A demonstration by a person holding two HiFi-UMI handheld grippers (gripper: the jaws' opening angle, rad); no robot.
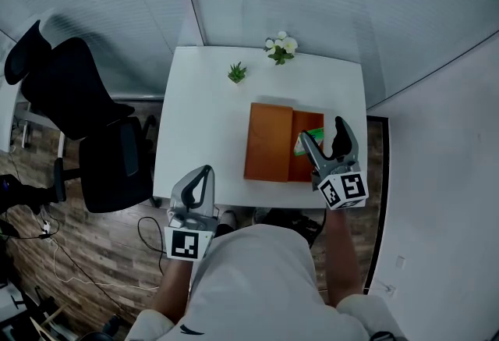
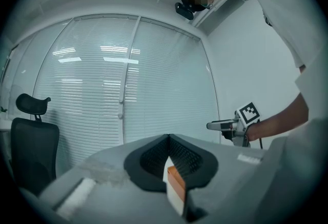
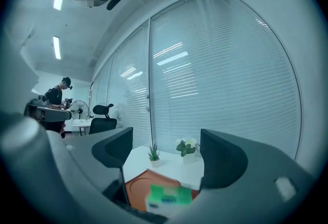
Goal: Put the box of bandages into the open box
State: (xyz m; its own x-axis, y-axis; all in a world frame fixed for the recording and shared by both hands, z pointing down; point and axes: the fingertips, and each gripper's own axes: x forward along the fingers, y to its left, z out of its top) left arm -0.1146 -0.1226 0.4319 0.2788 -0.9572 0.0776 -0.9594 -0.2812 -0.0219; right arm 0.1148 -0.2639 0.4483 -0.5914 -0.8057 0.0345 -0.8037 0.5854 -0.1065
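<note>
The open orange box lies flat on the white table, its lid spread to the left. The green and white box of bandages rests in the box's right half. My right gripper hovers over that half with its jaws wide apart. In the right gripper view the bandage box sits low between the fingers, which do not touch it, with the orange box behind. My left gripper is at the table's front left edge, jaws together and holding nothing; in its own view the tips meet.
Two small potted plants stand at the table's far edge. A black office chair is left of the table. Window blinds run behind it, and cables lie on the wood floor at the lower left.
</note>
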